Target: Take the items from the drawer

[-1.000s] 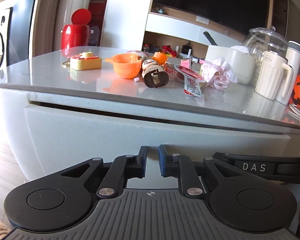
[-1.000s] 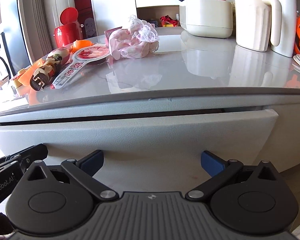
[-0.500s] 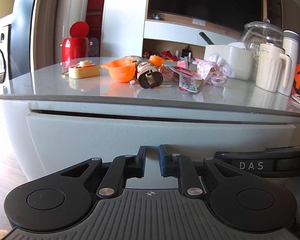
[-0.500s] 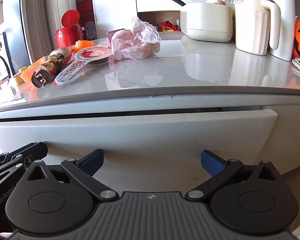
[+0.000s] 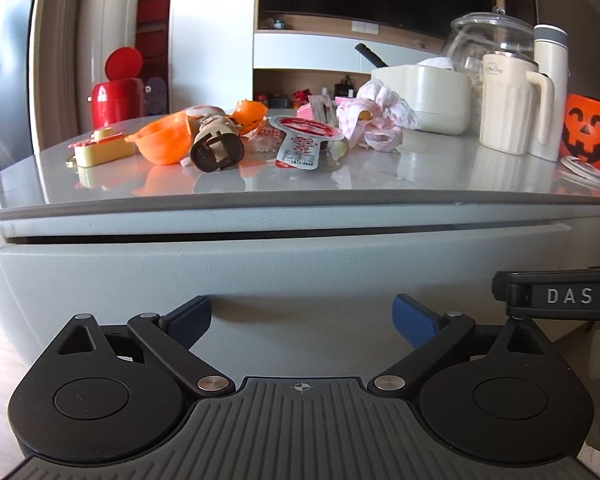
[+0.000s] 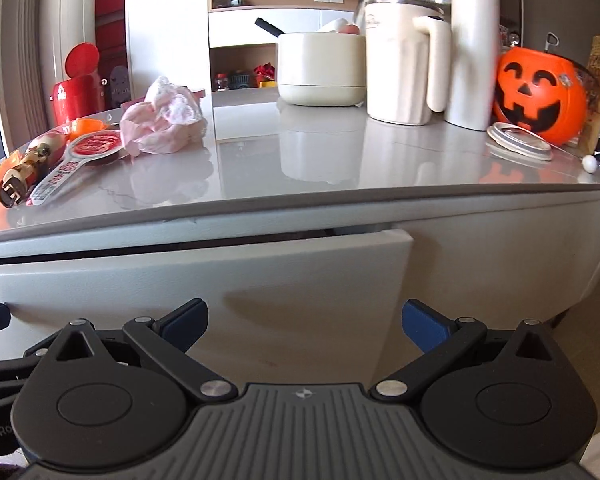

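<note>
Both my left gripper point(image 5: 302, 318) and my right gripper point(image 6: 304, 322) have their jaws spread wide and empty, facing the pale grey drawer front point(image 5: 284, 268) just ahead, which sits slightly ajar under the glossy grey surface point(image 6: 340, 160) above them.

left gripper point(image 5: 302, 320), right gripper point(image 6: 304, 322): black linkage arms, blue fingertips, silver screws, ribbed grey base.
</note>
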{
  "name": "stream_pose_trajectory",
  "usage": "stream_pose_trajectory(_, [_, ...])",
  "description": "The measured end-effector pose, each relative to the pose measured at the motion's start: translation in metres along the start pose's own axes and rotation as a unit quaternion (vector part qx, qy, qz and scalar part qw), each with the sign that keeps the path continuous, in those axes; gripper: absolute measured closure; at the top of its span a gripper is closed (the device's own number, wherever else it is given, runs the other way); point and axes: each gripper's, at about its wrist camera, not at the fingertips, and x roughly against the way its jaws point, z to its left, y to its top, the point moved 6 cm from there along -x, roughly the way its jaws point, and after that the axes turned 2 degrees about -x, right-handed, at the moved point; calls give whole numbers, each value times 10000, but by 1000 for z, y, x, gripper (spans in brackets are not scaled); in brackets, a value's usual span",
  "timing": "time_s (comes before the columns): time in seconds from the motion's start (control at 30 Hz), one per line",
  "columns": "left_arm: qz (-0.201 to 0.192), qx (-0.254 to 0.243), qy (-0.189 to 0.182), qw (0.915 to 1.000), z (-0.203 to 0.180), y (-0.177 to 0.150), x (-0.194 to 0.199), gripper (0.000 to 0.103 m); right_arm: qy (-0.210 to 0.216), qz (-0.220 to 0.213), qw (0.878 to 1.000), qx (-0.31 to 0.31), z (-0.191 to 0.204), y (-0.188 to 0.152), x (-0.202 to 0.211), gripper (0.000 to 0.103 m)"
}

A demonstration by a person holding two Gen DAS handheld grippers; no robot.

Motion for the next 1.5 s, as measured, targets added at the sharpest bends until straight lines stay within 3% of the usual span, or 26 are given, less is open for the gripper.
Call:
stream_pose_trajectory(0.17, [57,97,268,9996,12,16,22,4,-156,187,9996,-125,-19,-4,17,0])
stream_pose_trajectory(0.33, [134,487,360,9981,33,38,95,4,485,296,9974,-432,-27,7,79,0])
stream_pose_trajectory(0.47, [239,337,232,9989,33,24,161,4,853,194,9959,-214,-17,6,137,0])
stream_pose_trajectory(0.57, [348,71,309,9989,28,-1,185,4,1049,97,9944,-96,-7,-10,162,0])
stream_pose_trajectory(0.63, [474,65,414,9980,30,-17,187,4,996,56,9950,84,-2,-35,167,0])
stream_pose_trajectory(0.73, [807,289,426,9954,40,-26,175,4,959,438,9917,731,14,-61,160,0])
stream_pose_trajectory(0.83, [904,360,428,9943,43,-28,172,5,953,213,9924,744,18,-54,167,0])
stream_pose_trajectory(1.0, [765,-5,352,9964,29,-27,175,5,912,435,9919,768,17,-60,158,0])
stream_pose_trajectory(1.5, [897,52,324,9954,31,-29,169,5,866,444,9932,644,12,-59,154,0])
